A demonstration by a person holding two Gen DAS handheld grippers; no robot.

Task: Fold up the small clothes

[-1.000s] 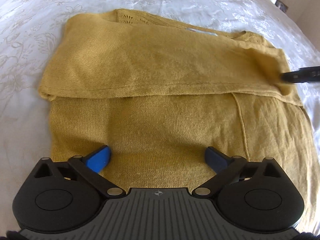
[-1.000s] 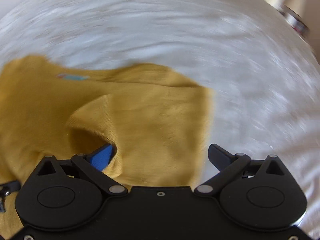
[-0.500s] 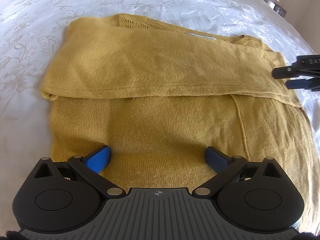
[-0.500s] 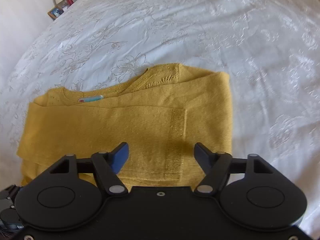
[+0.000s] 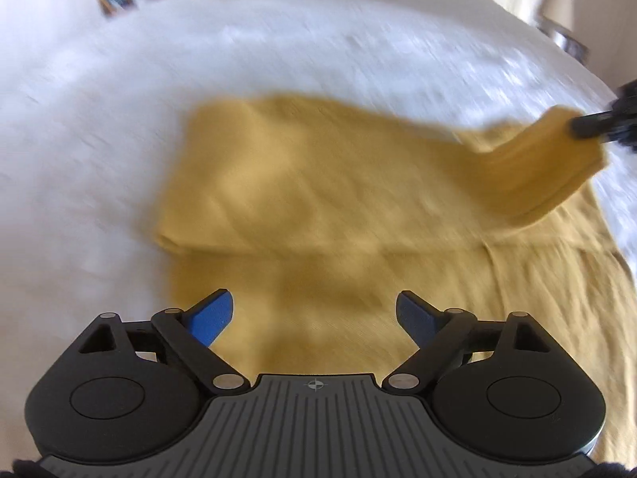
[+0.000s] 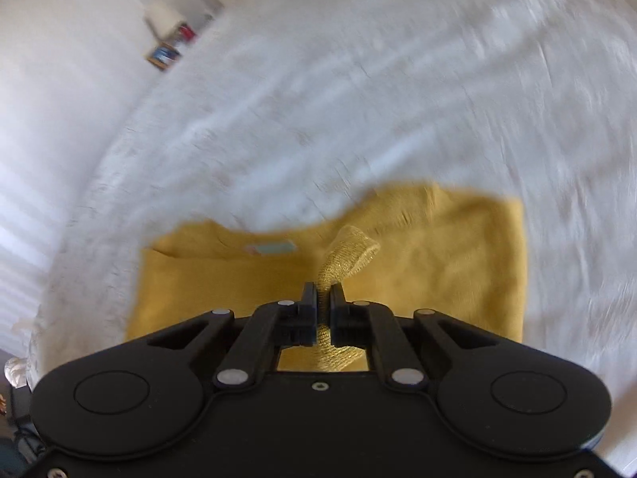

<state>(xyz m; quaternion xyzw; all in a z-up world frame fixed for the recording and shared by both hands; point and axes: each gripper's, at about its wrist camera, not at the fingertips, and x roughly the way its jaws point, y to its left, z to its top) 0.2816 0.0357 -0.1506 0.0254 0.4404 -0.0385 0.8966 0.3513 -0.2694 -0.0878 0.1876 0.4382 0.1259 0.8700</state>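
1. Yellow sweater (image 5: 318, 207) spread at frame centre on white bedspread (image 5: 99, 139), partly folded.
2. Right gripper (image 6: 323, 294) pressed together, pinching sleeve cuff (image 6: 346, 255), raised at upper right, likely for folding inward.
3. Left gripper (image 5: 314, 312) spread but closing, nothing pinched, above hem, lower centre.

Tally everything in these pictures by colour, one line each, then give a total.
Mustard yellow: 1, the sweater, its sleeve cuff pinched in the shut right tool
White: 1, the bedspread under it
Black: 2, the right tool and the left tool, whose jaws are closing with nothing between them
Total: 4
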